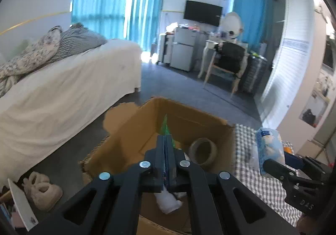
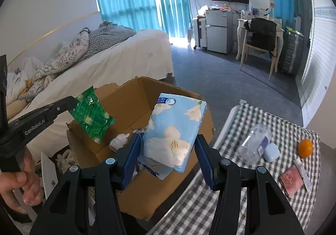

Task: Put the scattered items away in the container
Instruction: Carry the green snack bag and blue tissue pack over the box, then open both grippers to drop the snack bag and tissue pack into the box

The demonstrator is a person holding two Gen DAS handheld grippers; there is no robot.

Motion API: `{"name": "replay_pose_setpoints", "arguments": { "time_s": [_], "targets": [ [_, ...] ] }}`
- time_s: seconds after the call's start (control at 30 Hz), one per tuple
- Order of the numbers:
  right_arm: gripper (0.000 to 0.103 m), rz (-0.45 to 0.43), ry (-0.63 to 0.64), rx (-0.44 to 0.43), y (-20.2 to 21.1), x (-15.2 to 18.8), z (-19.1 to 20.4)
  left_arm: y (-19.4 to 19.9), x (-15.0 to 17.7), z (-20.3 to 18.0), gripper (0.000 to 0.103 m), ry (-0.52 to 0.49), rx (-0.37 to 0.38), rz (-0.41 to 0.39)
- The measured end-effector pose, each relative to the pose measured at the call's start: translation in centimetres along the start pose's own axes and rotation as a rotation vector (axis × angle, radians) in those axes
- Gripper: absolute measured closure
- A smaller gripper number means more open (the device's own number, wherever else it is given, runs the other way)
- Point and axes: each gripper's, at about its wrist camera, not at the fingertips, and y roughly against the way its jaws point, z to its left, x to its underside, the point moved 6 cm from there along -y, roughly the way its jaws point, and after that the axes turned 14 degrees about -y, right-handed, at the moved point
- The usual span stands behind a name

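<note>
While the left claw [image 1: 167, 140] pinches a green packet [image 2: 91, 116] above the open cardboard box [image 2: 147, 92], the right claw [image 2: 168, 151] holds a tissue pack [image 2: 174, 130] over the box's near edge, its blue pads [image 2: 131, 157] spread wide and the pack sitting between them; firm contact on the right side cannot be told. Packet: glossy, flat, printed green pattern, tilted. Tissue pack: soft plastic wrap, pale blue with white flowers. Left view alone shows a tape roll [image 1: 202, 151] and a white wad [image 1: 168, 201] inside the box. Right view alone shows the checked-cloth bench [image 2: 241, 199] carrying an orange [image 2: 305, 148], a clear bottle [image 2: 253, 143] and a pink card [image 2: 292, 180].
</note>
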Motion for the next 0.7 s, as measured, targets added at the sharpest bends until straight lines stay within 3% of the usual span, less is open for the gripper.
{"name": "replay_pose_setpoints", "arguments": {
  "time_s": [0.07, 0.13, 0.2, 0.23, 0.33, 0.4, 0.47, 0.7],
  "targets": [
    [0.050, 0.011, 0.016, -0.001, -0.8, -0.1, 0.6, -0.3, 0.0, 0.7, 0.097, 0.019, 0.003, 0.007],
    [0.050, 0.021, 0.035, -0.002, -1.5, -0.1, 1.3, -0.4, 0.1, 1.3, 0.085, 0.028, 0.001, 0.005],
    [0.050, 0.028, 0.055, -0.004, -2.3, -0.2, 2.1, -0.1, 0.1, 1.7, 0.053, 0.029, -0.012, -0.006],
    [0.050, 0.031, 0.063, -0.007, -2.6, -0.3, 2.5, 0.1, 0.0, 1.8, 0.046, 0.031, -0.017, -0.016],
    [0.050, 0.038, 0.083, -0.019, -3.4, -0.4, 3.5, 0.6, -0.2, 2.6, 0.040, 0.031, -0.040, -0.036],
    [0.050, 0.042, 0.097, -0.025, -3.9, -0.5, 4.1, 0.9, -0.2, 3.1, 0.023, 0.033, -0.057, -0.044],
    [0.050, 0.047, 0.107, -0.029, -4.4, -0.6, 4.6, 1.2, -0.3, 3.6, 0.012, 0.041, -0.076, -0.054],
    [0.050, 0.073, 0.135, -0.047, -7.0, -0.5, 6.7, 2.1, -0.6, 5.6, 0.005, 0.031, -0.133, -0.065]
  ]
}}
